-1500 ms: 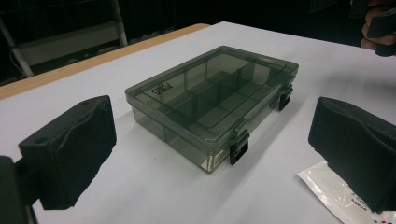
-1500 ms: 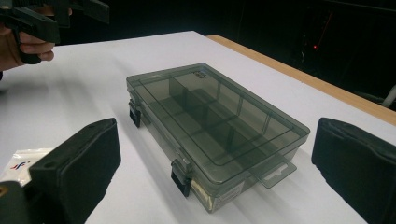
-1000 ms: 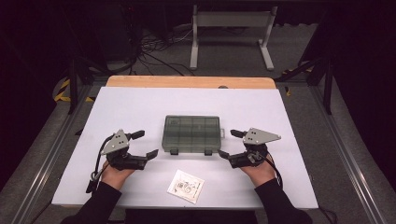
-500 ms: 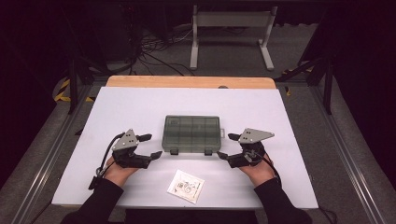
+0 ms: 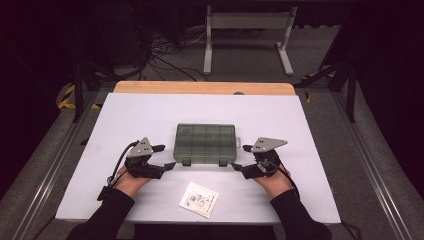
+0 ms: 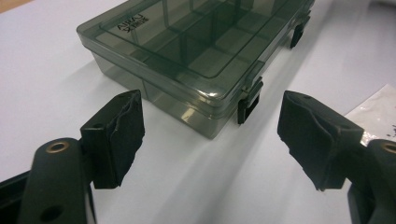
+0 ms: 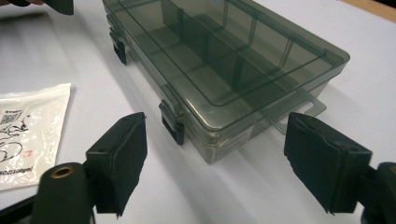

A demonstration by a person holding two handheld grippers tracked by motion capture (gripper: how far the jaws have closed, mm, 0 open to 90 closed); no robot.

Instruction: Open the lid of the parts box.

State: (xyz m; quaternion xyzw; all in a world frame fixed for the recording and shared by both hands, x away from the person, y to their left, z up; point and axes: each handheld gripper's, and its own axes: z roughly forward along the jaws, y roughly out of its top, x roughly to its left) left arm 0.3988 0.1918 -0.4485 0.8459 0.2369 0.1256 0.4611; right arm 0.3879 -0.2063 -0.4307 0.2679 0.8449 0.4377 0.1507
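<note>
Two sets of tongs flank a smoky compartment box (image 5: 205,144) at mid-bench in the high view: left tongs (image 5: 165,156) and right tongs (image 5: 241,157), each just beside a near corner. Both have just been narrowing with nothing between the jaws, and the left hand has drawn closer, so an approach to the box looks under way.

Left gripper view: jaws apart and empty, latch (image 6: 249,102) ahead.

Right gripper view: jaws likewise open, box corner ahead, untouched. A printed packet (image 7: 25,133) lies toward the near edge, clear of the reach.
</note>
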